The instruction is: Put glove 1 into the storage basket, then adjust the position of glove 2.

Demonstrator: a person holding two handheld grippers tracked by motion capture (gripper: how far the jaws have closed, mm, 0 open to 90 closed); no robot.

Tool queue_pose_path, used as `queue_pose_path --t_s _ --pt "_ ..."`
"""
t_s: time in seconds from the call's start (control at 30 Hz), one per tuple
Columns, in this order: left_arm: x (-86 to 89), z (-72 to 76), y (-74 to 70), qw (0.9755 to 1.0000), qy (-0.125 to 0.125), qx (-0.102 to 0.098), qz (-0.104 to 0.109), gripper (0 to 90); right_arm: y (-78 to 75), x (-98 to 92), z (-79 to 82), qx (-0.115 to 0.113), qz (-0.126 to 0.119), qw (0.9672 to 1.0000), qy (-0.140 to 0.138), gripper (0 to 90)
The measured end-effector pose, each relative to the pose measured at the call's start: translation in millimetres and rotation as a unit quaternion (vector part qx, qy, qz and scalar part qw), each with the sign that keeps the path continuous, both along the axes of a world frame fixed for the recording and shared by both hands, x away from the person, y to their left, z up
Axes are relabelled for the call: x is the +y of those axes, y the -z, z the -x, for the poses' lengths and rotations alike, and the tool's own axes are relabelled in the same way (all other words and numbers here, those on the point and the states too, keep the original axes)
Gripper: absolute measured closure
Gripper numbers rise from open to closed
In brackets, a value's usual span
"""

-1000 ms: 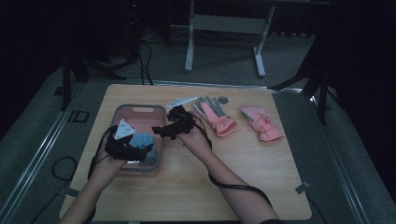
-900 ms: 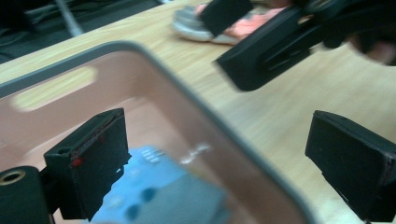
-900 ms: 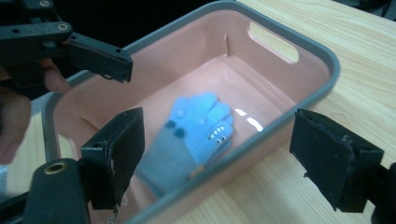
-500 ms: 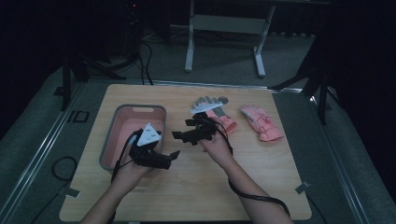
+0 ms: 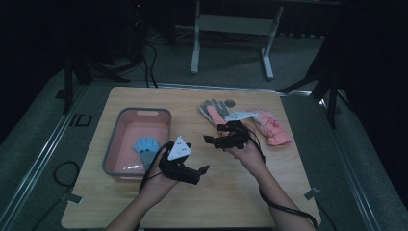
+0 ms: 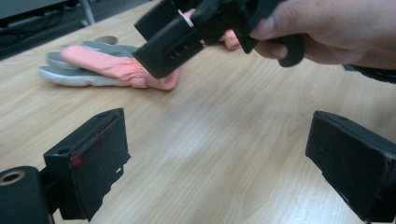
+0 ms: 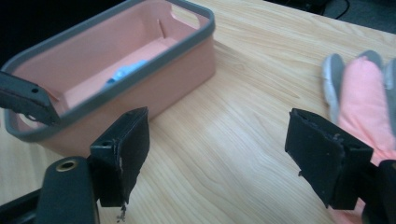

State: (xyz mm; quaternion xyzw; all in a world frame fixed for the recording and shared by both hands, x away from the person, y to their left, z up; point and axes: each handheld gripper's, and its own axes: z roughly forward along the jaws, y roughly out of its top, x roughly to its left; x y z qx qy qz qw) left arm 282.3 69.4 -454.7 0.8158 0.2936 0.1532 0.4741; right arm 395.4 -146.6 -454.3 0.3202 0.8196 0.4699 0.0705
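Left gripper [image 5: 198, 169] nearest, jaws apart, empty, over bare table [image 5: 231, 192]. Right gripper [image 5: 211, 140] at 1 o'clock from it, jaws wide, just closing slightly, empty. Pink glove [image 5: 215, 114] beyond at 12; tub [image 5: 115, 144] at 10.

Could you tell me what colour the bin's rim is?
Grey, on the pink bin; clearest in the right gripper view.
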Motion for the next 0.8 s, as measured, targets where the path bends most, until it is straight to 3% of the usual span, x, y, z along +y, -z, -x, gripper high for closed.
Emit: queue_pose_path --t_s 0.13,0.23,0.37,0.5,0.6,0.73,0.8 --pt "-11.4 3.1 6.6 0.9999 0.01 -0.004 0.0 6.1 5.5 -13.7 1.9 -0.009 0.008 0.9999 0.007 25.7" --pt "-18.5 5.7 15.0 0.9998 0.019 0.0 0.006 6.1 11.4 -25.3 2.3 0.002 0.005 0.9998 0.017 30.6" --pt "-27.5 10.2 32.5 0.9998 0.022 -0.001 -0.001 6.1 19.1 -40.1 4.6 0.001 0.019 0.9994 0.031 41.7" --pt "-33.1 15.7 51.0 0.9997 0.022 -0.002 -0.005 6.0 24.1 -56.7 4.5 -0.023 0.028 0.9988 0.033 44.0" --pt "-35.1 19.8 62.3 0.9998 0.019 -0.007 0.0 6.0 25.9 -71.1 0.9 -0.037 0.021 0.9984 0.038 45.7" --pt "-36.0 24.4 73.6 0.9997 0.02 -0.011 -0.01 6.1 27.5 -84.1 -14.6 -0.037 0.026 0.9976 0.053 45.7" --pt "-34.0 25.8 77.2 0.9998 0.019 -0.01 -0.004 6.1 27.6 -86.0 -19.4 -0.035 0.027 0.9973 0.059 45.9"
